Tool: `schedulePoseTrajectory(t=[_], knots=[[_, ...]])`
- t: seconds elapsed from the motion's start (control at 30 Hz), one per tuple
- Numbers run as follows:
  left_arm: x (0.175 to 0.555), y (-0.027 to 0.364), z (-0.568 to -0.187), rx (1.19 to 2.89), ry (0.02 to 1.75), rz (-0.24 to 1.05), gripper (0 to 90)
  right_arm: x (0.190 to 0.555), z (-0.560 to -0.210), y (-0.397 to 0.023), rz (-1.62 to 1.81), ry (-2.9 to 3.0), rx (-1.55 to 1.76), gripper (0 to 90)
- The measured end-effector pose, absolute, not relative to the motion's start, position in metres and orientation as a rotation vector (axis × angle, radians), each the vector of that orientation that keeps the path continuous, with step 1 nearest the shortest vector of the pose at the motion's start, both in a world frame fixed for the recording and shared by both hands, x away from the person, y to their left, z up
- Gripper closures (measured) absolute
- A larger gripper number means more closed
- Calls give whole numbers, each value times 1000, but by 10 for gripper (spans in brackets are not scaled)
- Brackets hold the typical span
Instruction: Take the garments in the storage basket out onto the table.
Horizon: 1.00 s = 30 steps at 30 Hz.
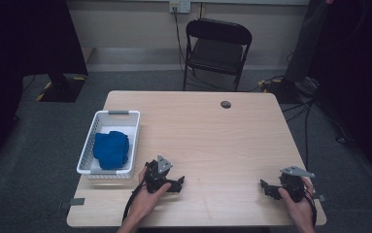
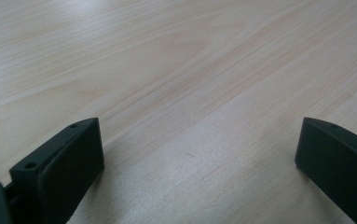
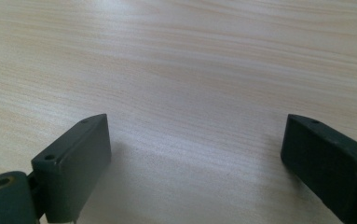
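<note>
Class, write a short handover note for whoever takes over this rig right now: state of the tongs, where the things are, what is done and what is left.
Left tongs: open, holding nothing, low over the table, near the basket.
Right tongs: open, holding nothing, near the table's right front corner.
Blue cloth: bunched inside the white basket at the table's left edge.
Done: nothing gripped yet.
Left: probably reach into the basket with the left tongs and take the cloth.

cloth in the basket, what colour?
Blue. The cloth lies bunched in the white basket, clearest in the high view.
</note>
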<state>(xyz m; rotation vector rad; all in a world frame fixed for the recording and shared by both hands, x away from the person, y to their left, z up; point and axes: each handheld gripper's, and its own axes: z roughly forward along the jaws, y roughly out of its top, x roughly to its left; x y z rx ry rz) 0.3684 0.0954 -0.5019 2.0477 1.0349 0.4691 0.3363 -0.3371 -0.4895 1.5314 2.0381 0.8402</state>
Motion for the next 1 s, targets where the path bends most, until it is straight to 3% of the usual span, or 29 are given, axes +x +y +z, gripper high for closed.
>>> schedulePoseTrajectory(t=[0.5, 0.53, 0.6, 0.63, 0.7, 0.77, 0.83, 0.9, 1.0], knots=[[370, 101, -496, 2099, 1053, 449, 15, 336, -489, -338, 842, 2045, 1524, 73], [370, 102, -495, 2095, 1063, 453, 44, 336, -489, -338, 842, 2046, 1523, 73], [368, 103, -492, 2077, 1078, 486, 200, 336, -489, -338, 842, 2046, 1523, 73], [368, 103, -491, 2074, 1088, 497, 222, 336, -489, -338, 842, 2046, 1524, 73], [367, 104, -491, 2063, 1113, 475, 115, 336, -489, -338, 842, 2046, 1523, 73], [367, 105, -489, 2074, 1104, 471, 205, 336, -489, -338, 842, 2046, 1523, 73], [366, 105, -487, 2070, 1084, 467, 141, 336, -490, -338, 842, 2046, 1523, 73], [365, 104, -486, 2071, 1071, 451, 183, 336, -490, -338, 843, 2046, 1523, 73], [363, 103, -484, 2081, 1037, 420, 170, 336, -490, -338, 843, 2046, 1522, 73]])
